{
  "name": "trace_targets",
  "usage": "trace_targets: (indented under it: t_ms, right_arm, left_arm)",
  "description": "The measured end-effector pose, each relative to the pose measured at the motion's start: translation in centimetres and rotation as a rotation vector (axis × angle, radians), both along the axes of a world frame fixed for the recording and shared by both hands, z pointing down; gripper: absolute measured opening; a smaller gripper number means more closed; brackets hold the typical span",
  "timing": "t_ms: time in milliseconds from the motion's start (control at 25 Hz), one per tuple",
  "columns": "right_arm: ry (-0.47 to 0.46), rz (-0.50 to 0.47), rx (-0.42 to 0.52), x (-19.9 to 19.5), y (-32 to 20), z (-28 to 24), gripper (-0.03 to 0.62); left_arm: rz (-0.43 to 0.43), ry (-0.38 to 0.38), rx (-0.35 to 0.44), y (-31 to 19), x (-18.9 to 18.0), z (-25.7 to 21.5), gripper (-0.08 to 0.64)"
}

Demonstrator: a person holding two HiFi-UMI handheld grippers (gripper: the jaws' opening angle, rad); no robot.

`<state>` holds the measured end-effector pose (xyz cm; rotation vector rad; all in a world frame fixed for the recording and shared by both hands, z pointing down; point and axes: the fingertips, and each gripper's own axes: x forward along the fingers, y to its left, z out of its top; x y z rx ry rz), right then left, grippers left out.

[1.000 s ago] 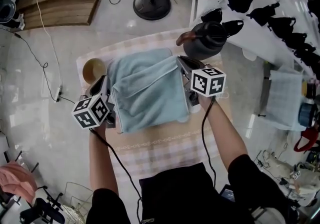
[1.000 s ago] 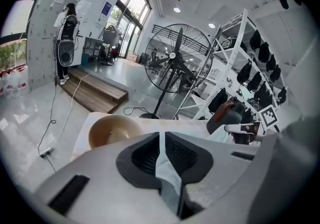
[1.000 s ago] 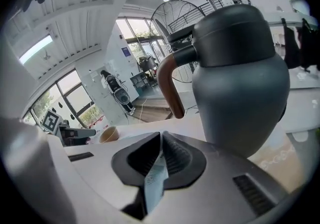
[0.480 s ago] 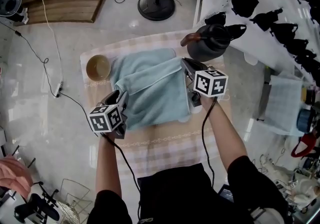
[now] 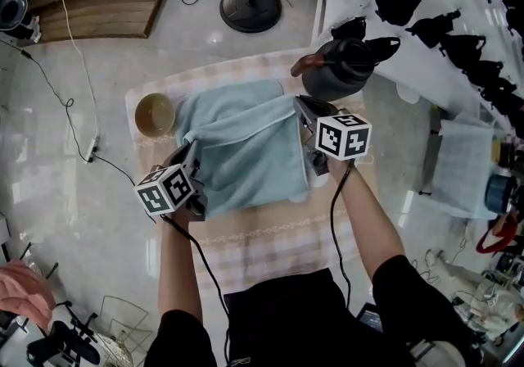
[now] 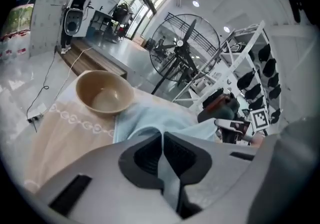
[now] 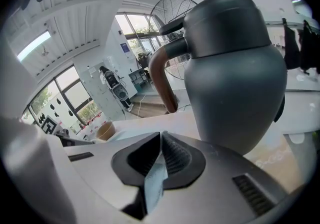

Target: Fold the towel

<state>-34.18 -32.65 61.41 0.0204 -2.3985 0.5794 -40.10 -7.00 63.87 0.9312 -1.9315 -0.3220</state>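
Grips pale blue towel (image 5: 246,144) by both side edges, left gripper (image 5: 191,154) just closed on it, right gripper (image 5: 303,111) pinching it beside kettle (image 5: 344,69), seemingly to lift and fold.

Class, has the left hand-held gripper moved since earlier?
Yes. The left hand-held gripper shifted right, away from the bowl; its jaws just closed on the towel.

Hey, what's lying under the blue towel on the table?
A pink checked cloth lies under the towel, and its edges show all around. Whatever is beneath the towel's middle is covered, so nothing more can be told.
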Motion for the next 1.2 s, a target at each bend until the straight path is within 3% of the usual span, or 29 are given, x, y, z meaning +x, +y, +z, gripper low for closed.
trace_targets:
  t_ms: [200, 560, 720, 800, 880, 1040, 1200]
  right_arm:
    - [-0.006, 0.014, -0.004, -0.8, -0.3, 0.1, 0.015]
    - [-0.038, 0.017, -0.028, -2.2, -0.3, 0.1, 0.015]
    - [-0.079, 0.039, -0.089, -2.7, -0.2, -0.4, 0.12]
    - [-0.108, 0.059, -0.12, -2.9, -0.3, -0.9, 0.154]
    - [-0.124, 0.066, -0.13, -3.0, -0.3, -1.4, 0.163]
    - [-0.108, 0.038, -0.069, -2.3, -0.1, -1.4, 0.166]
    - [-0.065, 0.005, -0.029, -0.2, 0.3, -0.5, 0.166]
  left_arm:
    - [-0.074, -0.041, 0.053, -0.4, -3.9, -1.6, 0.015]
    - [-0.149, -0.017, 0.132, -1.4, -7.8, -1.8, 0.017]
    - [-0.176, -0.003, 0.171, -1.7, -8.2, -2.1, 0.039]
    - [-0.164, -0.004, 0.198, -2.1, -8.1, -2.5, 0.145]
    - [-0.134, -0.022, 0.212, -2.4, -7.9, -3.2, 0.161]
    - [-0.04, -0.067, 0.161, -3.0, -7.1, -3.5, 0.207]
    - [0.03, -0.071, 0.193, -3.5, -6.2, -4.8, 0.216]
